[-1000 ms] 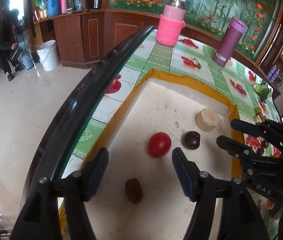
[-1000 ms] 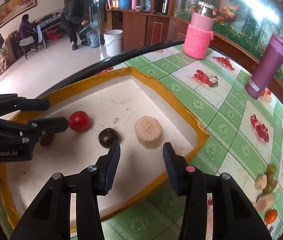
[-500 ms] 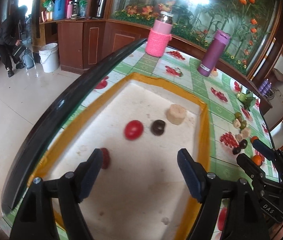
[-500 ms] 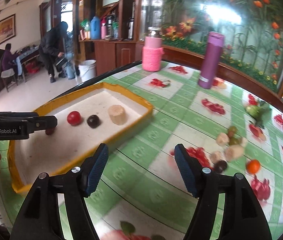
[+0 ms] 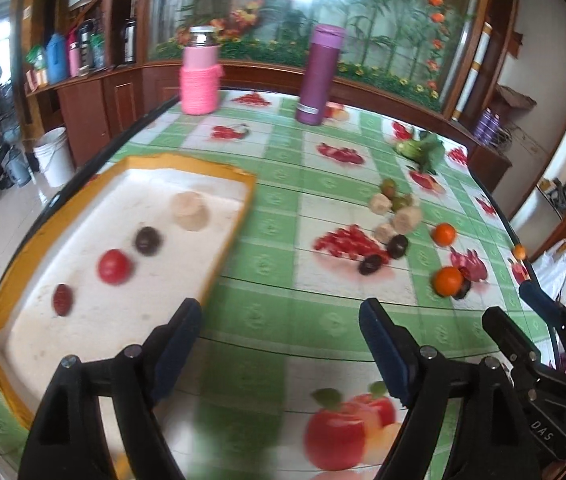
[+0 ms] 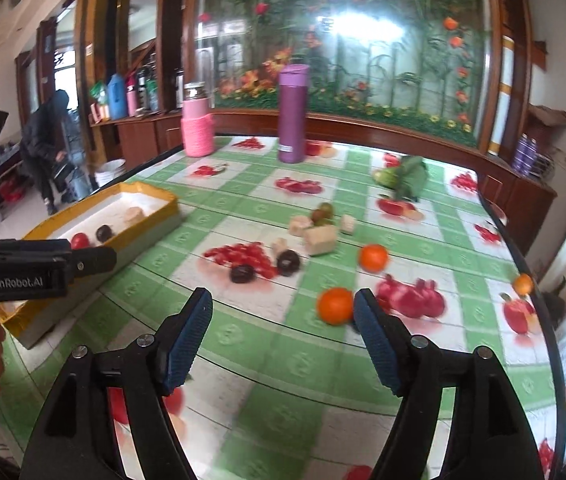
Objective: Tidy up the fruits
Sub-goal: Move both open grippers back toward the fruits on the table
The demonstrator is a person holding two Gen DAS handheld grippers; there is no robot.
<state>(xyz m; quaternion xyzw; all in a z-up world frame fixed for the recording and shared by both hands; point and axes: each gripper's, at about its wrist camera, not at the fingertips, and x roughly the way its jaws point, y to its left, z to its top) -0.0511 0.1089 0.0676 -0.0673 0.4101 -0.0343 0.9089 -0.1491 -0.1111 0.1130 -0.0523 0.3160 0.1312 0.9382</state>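
A yellow-rimmed white tray [image 5: 227, 236] [image 6: 151, 196] lies at the table's left and holds a red tomato [image 5: 113, 266], a dark plum [image 5: 148, 241], a beige chunk [image 5: 189, 210] and a dark red date [image 5: 62, 300]. Loose fruit lies on the green cloth: oranges [image 6: 335, 305] [image 6: 373, 257], dark plums [image 6: 242, 273] [image 6: 287, 262] and beige chunks [image 6: 320, 239]. My left gripper [image 5: 279, 340] hangs over the cloth just right of the tray, jaws opening, nothing between them. My right gripper [image 6: 281, 334] is near the closest orange, jaws opening and empty.
A pink-sleeved jar [image 5: 200, 80] and a purple flask [image 5: 317, 76] stand at the table's far side. Green leafy produce [image 6: 403, 176] lies far right. A small orange [image 6: 523, 283] sits by the right edge. A person [image 6: 47, 152] bends over beyond the table's left side.
Both grippers swung right, away from the tray and out over the green cloth toward the loose fruit. Both sets of jaws spread wider, the right one markedly.
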